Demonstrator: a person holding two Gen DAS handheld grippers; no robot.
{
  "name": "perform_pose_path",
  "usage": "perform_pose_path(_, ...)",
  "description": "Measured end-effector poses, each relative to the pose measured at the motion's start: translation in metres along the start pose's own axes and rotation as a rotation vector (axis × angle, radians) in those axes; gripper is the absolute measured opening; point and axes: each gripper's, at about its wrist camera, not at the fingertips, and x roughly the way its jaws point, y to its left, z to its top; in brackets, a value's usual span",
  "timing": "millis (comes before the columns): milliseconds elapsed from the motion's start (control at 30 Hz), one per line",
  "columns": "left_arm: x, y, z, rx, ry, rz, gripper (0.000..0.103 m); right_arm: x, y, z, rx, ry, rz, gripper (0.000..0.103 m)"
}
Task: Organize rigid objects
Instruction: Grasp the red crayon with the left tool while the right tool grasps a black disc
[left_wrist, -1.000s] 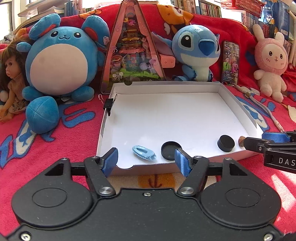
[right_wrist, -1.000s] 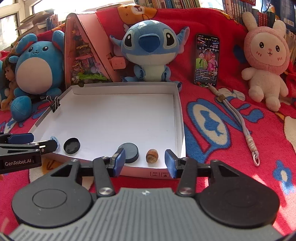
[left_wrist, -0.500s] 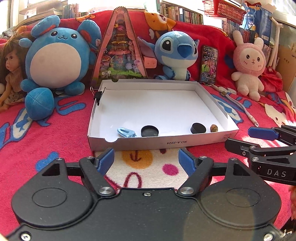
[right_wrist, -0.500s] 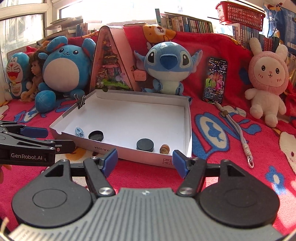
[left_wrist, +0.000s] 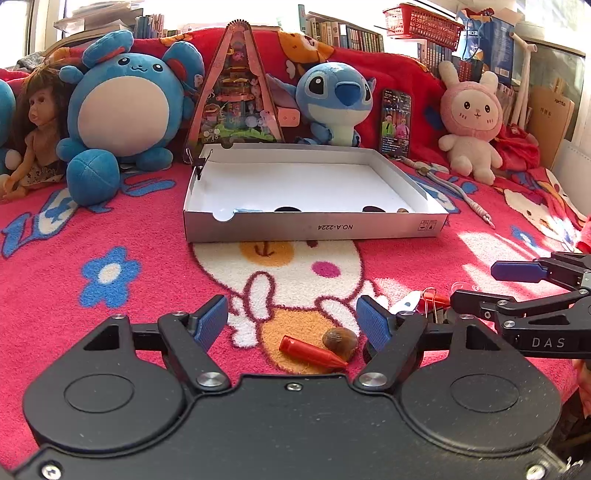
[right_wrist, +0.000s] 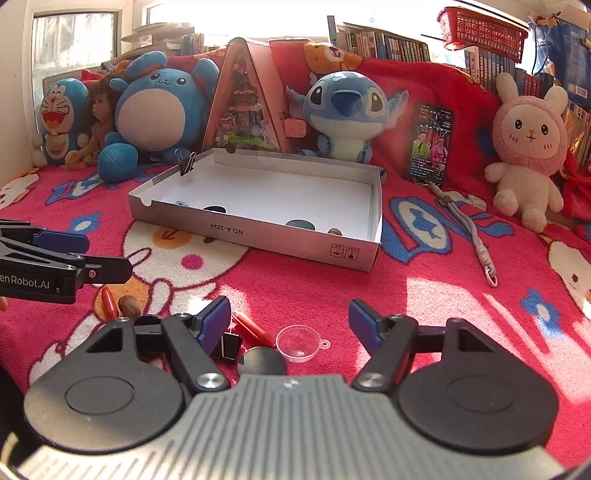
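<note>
A shallow white box (left_wrist: 314, 225) (right_wrist: 258, 236) lies on the red blanket, with a blue clip, two black caps and a brown nut barely showing inside. My left gripper (left_wrist: 291, 325) is open and empty, over a red bullet-shaped piece (left_wrist: 310, 349) and a brown nut (left_wrist: 340, 339). My right gripper (right_wrist: 290, 319) is open and empty, over a clear plastic dome (right_wrist: 297, 343), a grey disc (right_wrist: 262, 363), a black binder clip (right_wrist: 229, 345) and a red piece (right_wrist: 255, 328). The nut also shows in the right wrist view (right_wrist: 129, 304).
Plush toys, a doll (left_wrist: 35, 125), a triangular toy box (left_wrist: 236, 96) and a phone (left_wrist: 396, 123) stand behind the box. A grey lanyard (right_wrist: 469, 232) lies right of it. A binder clip (right_wrist: 186, 164) grips the box's far left wall.
Both grippers have pulled back from the box toward the near blanket. The loose small items on the blanket have come into view under them. Both stay open.
</note>
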Motion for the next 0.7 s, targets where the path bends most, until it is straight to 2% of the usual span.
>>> perform_pose_path(167,0.004,0.001,-0.013,-0.003,0.028,-0.011,0.075,-0.004,0.004,-0.018,0.001,0.040,0.023,0.079)
perform_pose_path(333,0.003,-0.003,-0.022,0.044,0.014,-0.014,0.075,-0.007,0.011,-0.028,-0.023,0.040,0.028,0.078)
perform_pose_path(500,0.009,-0.002,-0.027,0.073,0.014,-0.015,0.066,-0.002,0.014,-0.028,-0.019,0.039,0.031,0.066)
perform_pose_path(700,0.009,-0.004,-0.030,0.102,-0.004,-0.030,0.061,0.002,0.019,-0.027,-0.027,0.025,0.026,0.063)
